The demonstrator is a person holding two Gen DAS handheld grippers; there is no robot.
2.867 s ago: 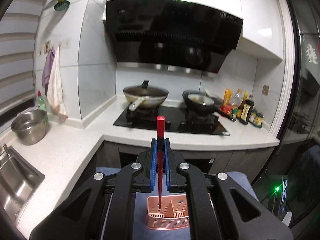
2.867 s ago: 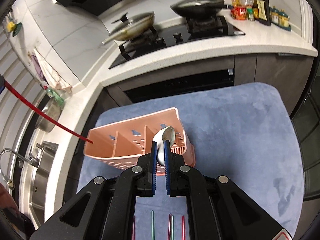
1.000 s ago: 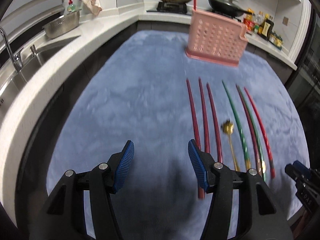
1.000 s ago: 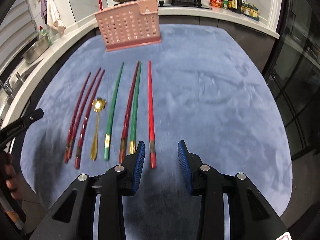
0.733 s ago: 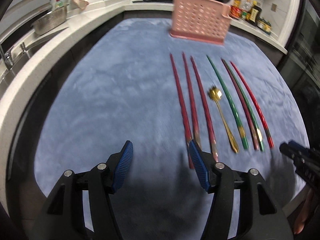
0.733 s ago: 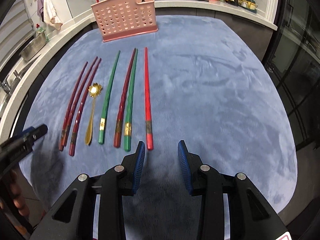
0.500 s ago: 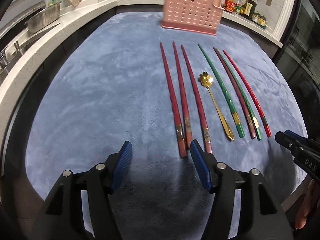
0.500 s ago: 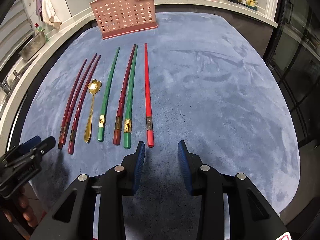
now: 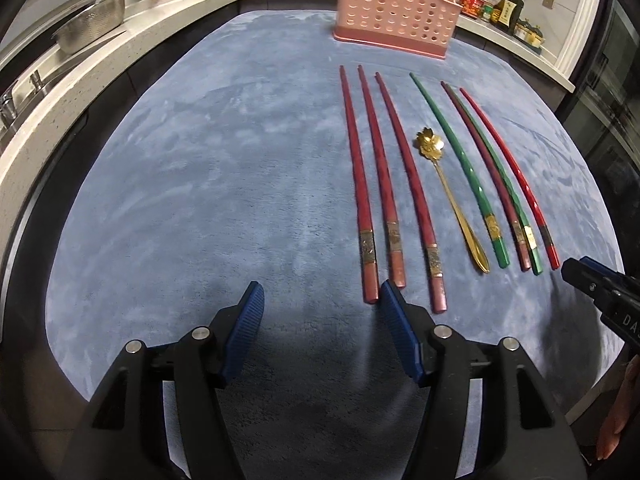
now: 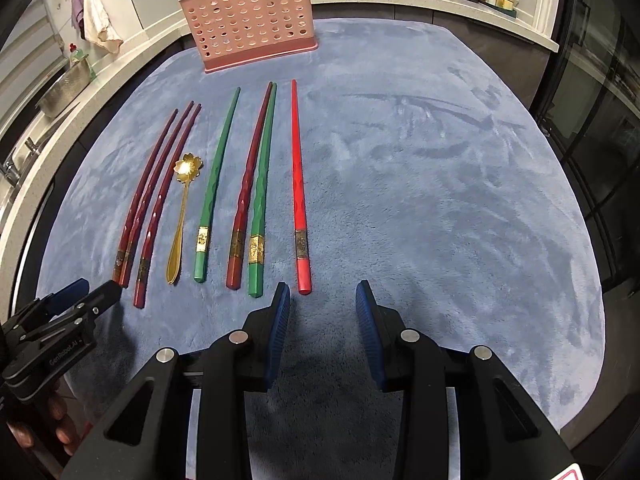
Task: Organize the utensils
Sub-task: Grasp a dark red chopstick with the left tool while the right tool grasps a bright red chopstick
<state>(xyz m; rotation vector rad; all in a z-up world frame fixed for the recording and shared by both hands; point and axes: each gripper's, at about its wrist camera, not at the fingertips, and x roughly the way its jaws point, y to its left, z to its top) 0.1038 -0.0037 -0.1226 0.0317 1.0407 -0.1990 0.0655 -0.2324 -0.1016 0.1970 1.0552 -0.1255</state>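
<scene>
Seven chopsticks (image 10: 298,184) lie just beyond both grippers' (image 9: 320,296) (image 10: 322,294) empty, parted jaws.

left gripper (image 9: 320,300): fingers apart, empty | dark red chopsticks (image 9: 362,184) just ahead, beside right finger

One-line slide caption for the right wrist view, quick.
Open right gripper hovers near the butt of a bright red chopstick in a row of chopsticks with a gold spoon, pink utensil holder behind.

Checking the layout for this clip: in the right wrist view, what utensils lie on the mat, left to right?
Three dark red chopsticks → gold spoon → green chopstick → dark red chopstick → green chopstick → bright red chopstick.
</scene>
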